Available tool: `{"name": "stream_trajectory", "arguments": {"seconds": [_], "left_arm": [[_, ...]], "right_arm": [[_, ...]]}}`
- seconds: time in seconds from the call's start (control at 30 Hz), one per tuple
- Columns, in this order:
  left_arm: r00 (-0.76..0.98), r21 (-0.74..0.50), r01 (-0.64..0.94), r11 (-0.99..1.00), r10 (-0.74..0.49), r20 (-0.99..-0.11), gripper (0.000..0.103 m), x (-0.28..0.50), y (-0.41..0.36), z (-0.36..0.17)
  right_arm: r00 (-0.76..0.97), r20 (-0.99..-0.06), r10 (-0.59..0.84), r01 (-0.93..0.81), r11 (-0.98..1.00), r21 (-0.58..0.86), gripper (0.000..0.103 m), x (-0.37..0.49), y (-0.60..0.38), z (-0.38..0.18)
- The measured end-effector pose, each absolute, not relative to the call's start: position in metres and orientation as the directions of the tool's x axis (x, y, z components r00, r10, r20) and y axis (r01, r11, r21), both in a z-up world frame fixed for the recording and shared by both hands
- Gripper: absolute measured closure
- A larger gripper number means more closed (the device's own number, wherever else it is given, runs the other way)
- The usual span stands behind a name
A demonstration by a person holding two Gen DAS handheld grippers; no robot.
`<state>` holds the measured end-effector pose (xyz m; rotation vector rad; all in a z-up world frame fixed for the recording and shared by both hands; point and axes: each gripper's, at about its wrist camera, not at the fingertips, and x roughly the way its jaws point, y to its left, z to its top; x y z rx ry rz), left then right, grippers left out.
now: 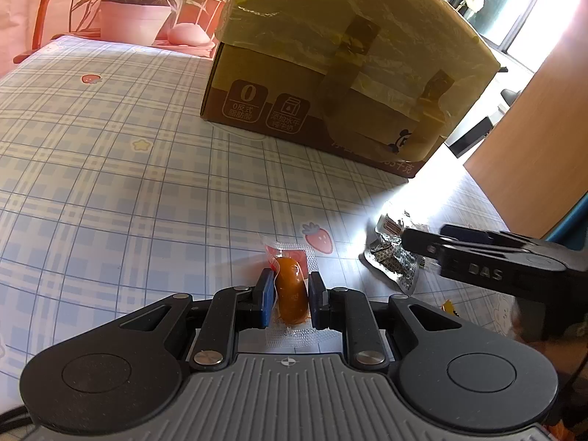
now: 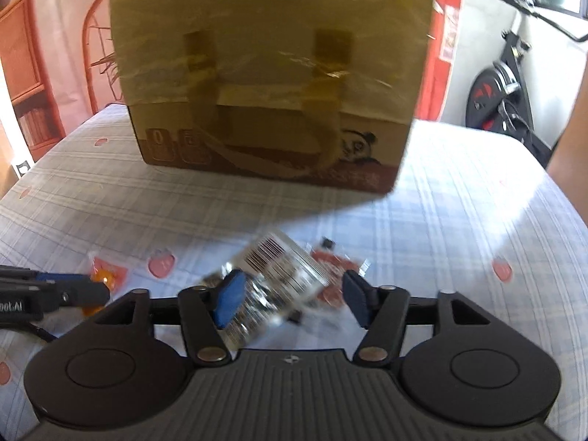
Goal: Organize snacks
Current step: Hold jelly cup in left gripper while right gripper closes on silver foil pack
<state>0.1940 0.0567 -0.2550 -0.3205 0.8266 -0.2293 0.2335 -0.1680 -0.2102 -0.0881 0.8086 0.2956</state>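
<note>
My left gripper (image 1: 290,283) is shut on a clear packet with an orange snack (image 1: 290,292), low over the checked tablecloth (image 1: 110,169). The right wrist view shows the same gripper (image 2: 99,290) and orange snack (image 2: 106,273) at the left. My right gripper (image 2: 292,294) stands open. A clear packet with a barcode (image 2: 279,268), blurred, lies between its blue pads (image 2: 229,296), resting against the left pad and apart from the right one. A red packet (image 2: 334,261) lies just beyond it. In the left wrist view the right gripper (image 1: 415,244) hovers over that dark-filled packet (image 1: 393,261).
A taped cardboard box (image 2: 272,73) with handle straps stands at the back of the table, and the left wrist view shows this box (image 1: 330,73) too. A potted plant picture (image 1: 136,11) is on the backdrop. An exercise bike (image 2: 503,84) stands to the right, and a wooden panel (image 1: 533,139) beside the table.
</note>
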Motion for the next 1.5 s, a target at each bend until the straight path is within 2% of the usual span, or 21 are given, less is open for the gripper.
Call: {"name": "stream_trajectory", "arguments": {"seconds": [0.43, 0.6, 0.77, 0.93, 1.13, 1.5], "left_arm": [[0.659, -0.37, 0.073, 0.926, -0.323, -0.679, 0.082, 0.194, 0.057, -0.255], [0.66, -0.367, 0.073, 0.927, -0.321, -0.679, 0.082, 0.194, 0.057, -0.256], [0.661, -0.37, 0.072, 0.926, -0.322, -0.677, 0.082, 0.194, 0.057, -0.256], [0.667, -0.386, 0.083, 0.919, -0.339, -0.663, 0.082, 0.192, 0.061, -0.257], [0.674, -0.398, 0.101, 0.912, -0.357, -0.647, 0.082, 0.19, 0.064, -0.26], [0.676, -0.436, 0.107, 0.894, -0.387, -0.627, 0.082, 0.191, 0.071, -0.263]], "right_arm": [[0.625, -0.75, 0.217, -0.318, 0.948, 0.009, 0.032, 0.233, -0.168, -0.221], [0.623, -0.764, 0.166, -0.258, 0.966, -0.001, 0.032, 0.232, -0.186, -0.222], [0.598, -0.757, 0.263, -0.213, 0.963, 0.166, 0.032, 0.236, -0.184, -0.208], [0.504, -0.808, 0.305, -0.112, 0.951, 0.289, 0.032, 0.24, -0.173, -0.212], [0.505, -0.831, 0.233, -0.034, 0.967, 0.251, 0.032, 0.252, -0.166, -0.213], [0.534, -0.835, 0.133, -0.148, 0.987, 0.063, 0.031, 0.264, -0.128, -0.223]]}}
